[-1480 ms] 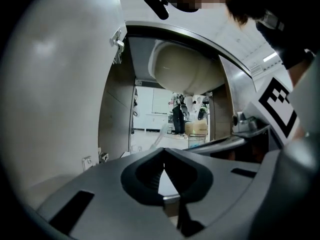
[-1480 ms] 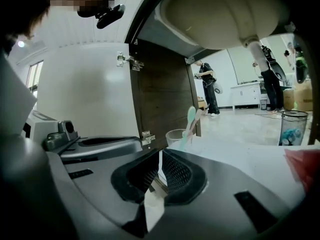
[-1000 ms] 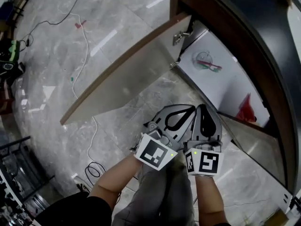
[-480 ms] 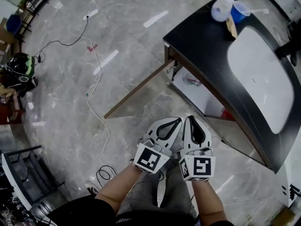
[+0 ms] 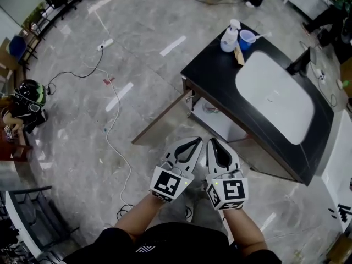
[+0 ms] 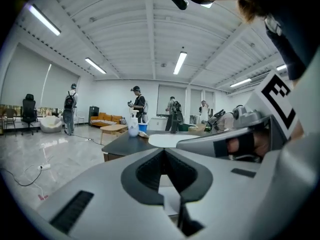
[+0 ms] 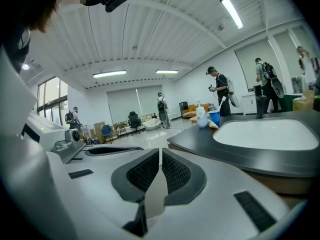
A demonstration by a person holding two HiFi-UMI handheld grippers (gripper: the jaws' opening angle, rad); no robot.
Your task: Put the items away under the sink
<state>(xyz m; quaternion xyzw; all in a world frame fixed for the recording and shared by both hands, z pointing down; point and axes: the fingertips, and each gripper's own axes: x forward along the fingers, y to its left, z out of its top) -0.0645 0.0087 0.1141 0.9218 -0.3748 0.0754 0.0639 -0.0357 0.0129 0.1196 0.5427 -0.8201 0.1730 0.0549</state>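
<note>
The black counter (image 5: 217, 76) with its white sink basin (image 5: 273, 95) stands to the upper right. On its far corner are a white pump bottle (image 5: 230, 36) and a blue cup (image 5: 247, 37). Under the counter the cabinet door (image 5: 162, 119) hangs open, and a small item (image 5: 211, 108) lies on the white cabinet floor. My left gripper (image 5: 192, 142) and right gripper (image 5: 213, 143) are side by side in front of the cabinet, both shut and empty. From the left gripper (image 6: 164, 152) I see the bottle (image 6: 132, 128). The right gripper (image 7: 160, 155) looks along the basin (image 7: 270, 134).
White and black cables (image 5: 113, 100) and a power strip (image 5: 105, 43) trail over the grey marble floor on the left. A helmet (image 5: 30, 91) lies at the far left and a metal rack (image 5: 27, 219) at the bottom left. Several people (image 6: 136, 100) stand in the background.
Both grippers have risen from cabinet level to above the counter. The view has pulled back, so the counter top, sink, bottle and cup have come into sight. Both stay shut.
</note>
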